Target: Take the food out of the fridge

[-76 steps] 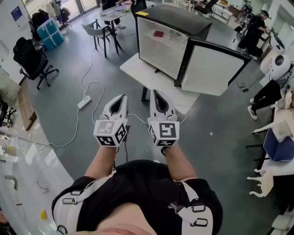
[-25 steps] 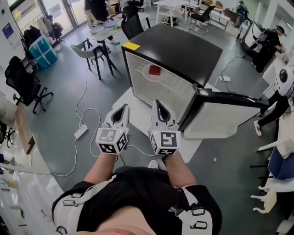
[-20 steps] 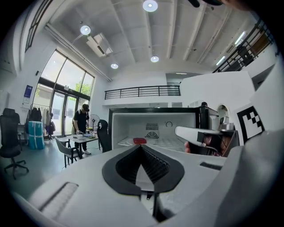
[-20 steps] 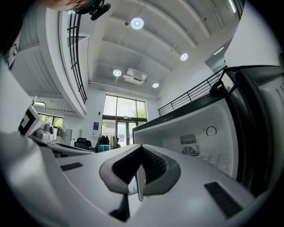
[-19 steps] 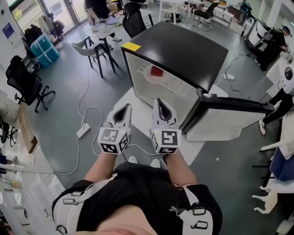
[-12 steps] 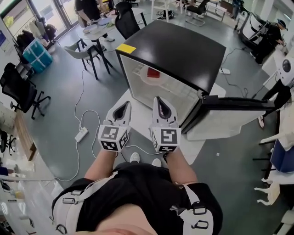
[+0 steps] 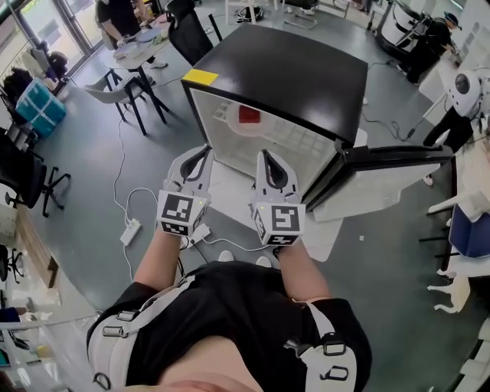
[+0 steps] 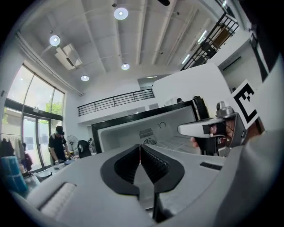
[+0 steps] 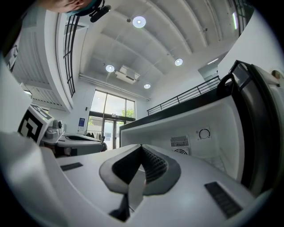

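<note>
A black mini fridge (image 7: pixel 306 69) stands with its door open. The food, a small red item (image 7: pixel 247 115), lies on a white wire shelf inside. Both grippers are held level just in front of the open compartment, apart from the food. My left gripper (image 7: pixel 201 151) is shut and empty; in the left gripper view its jaws (image 8: pixel 140 146) meet at the tip before the white interior (image 8: pixel 133 131). My right gripper (image 7: pixel 264 156) is also shut with nothing in it, facing the fridge's back wall (image 9: pixel 195 133). The red item shows in neither gripper view.
The fridge door (image 7: pixel 387 157) swings out to the right. The fridge rests on a low white board (image 7: pixel 230 191). A cable and power strip (image 7: pixel 129 230) lie on the floor at left. Chairs and a table (image 7: pixel 138 50) stand behind, with a person (image 7: pixel 115 14) there.
The fridge has come nearer and larger in the head view. Both grippers have advanced toward its open front, the left one more and rolling slightly. Jaws stayed shut.
</note>
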Demonstrator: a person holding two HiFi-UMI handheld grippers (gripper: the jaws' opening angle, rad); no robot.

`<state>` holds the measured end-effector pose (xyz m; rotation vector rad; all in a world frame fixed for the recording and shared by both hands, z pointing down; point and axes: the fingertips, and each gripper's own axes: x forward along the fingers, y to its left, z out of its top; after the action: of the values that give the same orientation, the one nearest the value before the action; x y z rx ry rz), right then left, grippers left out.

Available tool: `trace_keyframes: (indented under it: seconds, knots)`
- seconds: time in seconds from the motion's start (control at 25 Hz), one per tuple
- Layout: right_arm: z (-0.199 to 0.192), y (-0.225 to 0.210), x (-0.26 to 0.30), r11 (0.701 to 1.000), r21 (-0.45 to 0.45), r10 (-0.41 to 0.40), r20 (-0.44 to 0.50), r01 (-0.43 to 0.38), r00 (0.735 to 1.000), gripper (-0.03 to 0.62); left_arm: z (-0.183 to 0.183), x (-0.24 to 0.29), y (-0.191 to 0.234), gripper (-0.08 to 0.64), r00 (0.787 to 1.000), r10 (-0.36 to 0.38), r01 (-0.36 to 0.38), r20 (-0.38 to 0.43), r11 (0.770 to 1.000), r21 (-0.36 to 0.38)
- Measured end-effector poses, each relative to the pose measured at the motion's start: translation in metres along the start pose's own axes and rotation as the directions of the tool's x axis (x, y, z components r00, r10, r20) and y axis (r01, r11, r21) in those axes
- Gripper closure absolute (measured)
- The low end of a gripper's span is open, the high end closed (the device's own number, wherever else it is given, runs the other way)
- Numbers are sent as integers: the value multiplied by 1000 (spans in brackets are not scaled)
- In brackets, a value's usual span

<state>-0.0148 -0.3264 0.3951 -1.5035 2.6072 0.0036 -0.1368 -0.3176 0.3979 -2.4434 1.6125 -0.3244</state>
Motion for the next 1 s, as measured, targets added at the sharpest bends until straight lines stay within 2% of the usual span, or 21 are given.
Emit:
trace_keyframes:
  seconds: [0.08, 0.16, 0.24, 0.32, 0.44, 0.6, 0.68, 0.72, 0.84, 0.92, 1.0]
  knots:
    - [-1, -2, -2, 1000, -1, -20, 3, 20, 1000, 584, 5, 8, -7, 536, 997, -71, 70, 23, 997, 46]
    - [-2, -3, -5, 999, -1, -36, 5, 36, 999, 584, 4, 15, -13, 458, 993, -115, 112, 16, 985, 129]
    - [-2, -4, -8, 999, -3, -47, 6, 47, 999, 584, 0, 22, -18, 433, 991, -133, 130, -2, 964, 231]
    - [-3, -6, -11, 998, -5, -57, 4, 57, 998, 584, -5, 30, -23, 417, 988, -152, 152, -24, 933, 326]
    - [-2, -9, -15, 997, -7, -77, 2, 77, 997, 584, -15, 45, -31, 400, 978, -195, 209, -80, 866, 455]
    - [-3, -15, -22, 995, -14, -98, -3, 98, 995, 584, -33, 64, -36, 391, 965, -202, 261, -165, 745, 613]
    - [-4, -17, -25, 994, -22, -107, -7, 107, 994, 584, -40, 73, -37, 384, 962, -199, 275, -189, 702, 657]
    - [-4, -19, -27, 993, -25, -111, -9, 111, 994, 584, -43, 79, -37, 383, 960, -201, 282, -198, 688, 669]
    - [-5, -22, -32, 992, -31, -125, -11, 125, 992, 584, -51, 95, -36, 382, 948, -218, 317, -230, 658, 683]
    - [-5, -24, -35, 992, -32, -123, -7, 123, 992, 584, -57, 104, -34, 381, 942, -213, 336, -260, 612, 715]
    - [-5, -26, -39, 992, -31, -124, -2, 124, 992, 584, -66, 112, -33, 380, 934, -198, 358, -298, 552, 753]
